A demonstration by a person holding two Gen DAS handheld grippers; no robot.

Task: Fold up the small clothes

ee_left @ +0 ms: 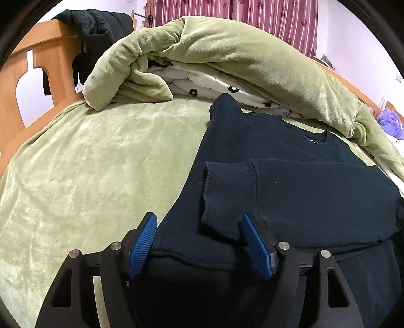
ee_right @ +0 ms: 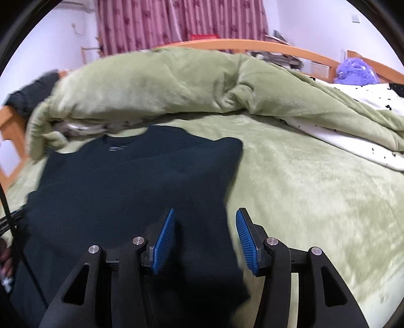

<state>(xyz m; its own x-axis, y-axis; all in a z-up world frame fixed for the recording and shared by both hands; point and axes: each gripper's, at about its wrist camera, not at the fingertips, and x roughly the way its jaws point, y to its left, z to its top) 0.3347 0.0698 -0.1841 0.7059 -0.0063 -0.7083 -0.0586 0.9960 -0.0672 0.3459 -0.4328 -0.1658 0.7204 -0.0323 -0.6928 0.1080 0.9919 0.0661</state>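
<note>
Your left gripper [ee_left: 199, 239] and right gripper [ee_right: 205, 238] both gape, holding nothing, each straddling a hem corner of the dark sweatshirt [ee_left: 290, 181], which stretches away from you

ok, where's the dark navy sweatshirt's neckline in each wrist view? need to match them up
Left wrist: the dark navy sweatshirt's neckline sits right of centre, at mid height, just below the rolled green plush blanket.
Right wrist: the neckline sits left of centre, just above mid height, again right under the blanket roll.
Shared landmark: the pink floral striped curtain at top centre of both.
</note>
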